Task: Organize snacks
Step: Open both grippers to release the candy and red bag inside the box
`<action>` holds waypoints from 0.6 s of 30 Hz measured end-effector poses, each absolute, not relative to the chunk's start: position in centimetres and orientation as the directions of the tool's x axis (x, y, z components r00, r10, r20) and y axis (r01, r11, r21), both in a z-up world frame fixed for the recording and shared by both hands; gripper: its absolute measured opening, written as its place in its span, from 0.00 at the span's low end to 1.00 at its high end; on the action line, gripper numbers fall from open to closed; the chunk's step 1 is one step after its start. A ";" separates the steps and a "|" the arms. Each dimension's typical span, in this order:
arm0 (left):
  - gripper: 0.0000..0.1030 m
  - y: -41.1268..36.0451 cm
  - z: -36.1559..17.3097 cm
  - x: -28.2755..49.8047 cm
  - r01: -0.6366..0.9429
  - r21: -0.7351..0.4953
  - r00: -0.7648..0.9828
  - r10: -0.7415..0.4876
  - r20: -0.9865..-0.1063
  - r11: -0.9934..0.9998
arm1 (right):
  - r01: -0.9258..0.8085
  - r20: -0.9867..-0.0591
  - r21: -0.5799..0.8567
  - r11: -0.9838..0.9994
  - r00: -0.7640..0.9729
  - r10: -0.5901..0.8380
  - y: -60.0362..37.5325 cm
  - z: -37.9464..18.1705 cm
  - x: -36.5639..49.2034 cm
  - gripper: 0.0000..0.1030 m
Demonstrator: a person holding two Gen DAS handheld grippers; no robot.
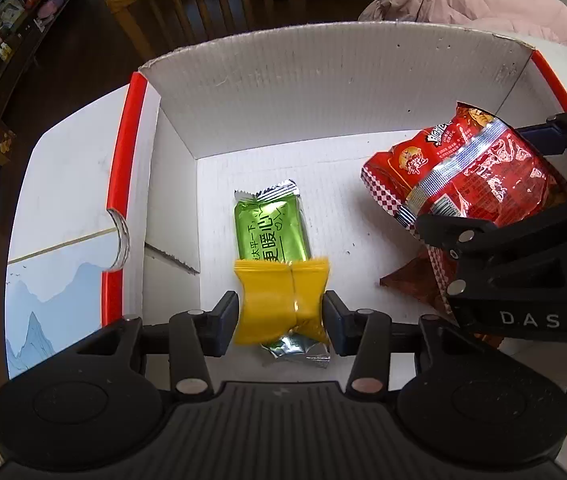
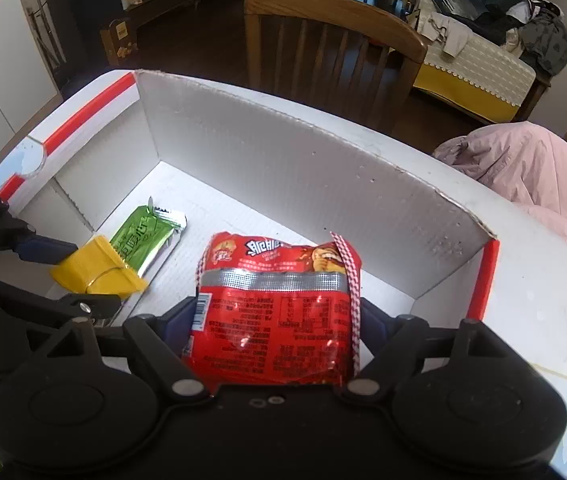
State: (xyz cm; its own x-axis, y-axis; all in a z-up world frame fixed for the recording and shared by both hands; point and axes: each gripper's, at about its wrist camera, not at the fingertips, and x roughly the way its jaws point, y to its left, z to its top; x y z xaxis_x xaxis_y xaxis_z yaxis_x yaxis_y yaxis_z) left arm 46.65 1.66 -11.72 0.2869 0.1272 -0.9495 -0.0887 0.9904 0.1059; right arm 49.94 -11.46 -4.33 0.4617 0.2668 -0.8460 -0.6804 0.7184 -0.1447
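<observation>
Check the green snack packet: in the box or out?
In: the green packet lies flat on the white box floor, below the held yellow packet.

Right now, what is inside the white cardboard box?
A green snack packet lies on the floor of the box. A yellow packet and a red chip bag are held over it. A brown wrapper shows beneath the red bag, mostly covered.

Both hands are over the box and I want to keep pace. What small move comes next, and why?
Probably lower a little and let go. The left gripper pinches a yellow packet above the green packet, and the right gripper holds the red bag, both inside the white box.
</observation>
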 end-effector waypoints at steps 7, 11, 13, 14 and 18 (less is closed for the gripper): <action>0.44 2.1 -11.3 45.9 -0.110 0.086 0.299 0.116 -0.947 0.990 | -0.662 -0.836 -0.132 0.737 0.474 0.276 -11.7 -4.0 50.0 0.84; 0.44 2.3 -10.1 45.0 -0.117 0.068 0.323 0.102 -0.941 0.991 | -0.648 -0.824 -0.124 0.752 0.489 0.286 -12.3 -3.1 49.5 0.85; 0.44 2.2 -9.2 44.3 -0.115 0.062 0.342 0.098 -0.935 0.991 | -0.642 -0.818 -0.121 0.757 0.496 0.291 -12.7 -2.3 49.0 0.85; 0.44 2.2 -8.7 44.0 -0.114 0.057 0.352 0.094 -0.931 0.992 | -0.639 -0.814 -0.121 0.759 0.501 0.292 -12.8 -2.0 48.6 0.85; 0.44 2.4 -6.7 42.6 -0.117 0.032 0.394 0.076 -0.916 0.993 | -0.623 -0.797 -0.115 0.774 0.523 0.302 -13.5 -0.3 47.1 0.85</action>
State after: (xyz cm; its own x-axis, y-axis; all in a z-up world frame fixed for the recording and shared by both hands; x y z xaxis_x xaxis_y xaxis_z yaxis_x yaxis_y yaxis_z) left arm 42.58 2.38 -6.72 0.3942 0.0763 -0.9159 -0.1172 0.9926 0.0323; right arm 47.12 -13.51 -0.25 0.5232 0.3025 -0.7968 -0.6227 0.7739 -0.1151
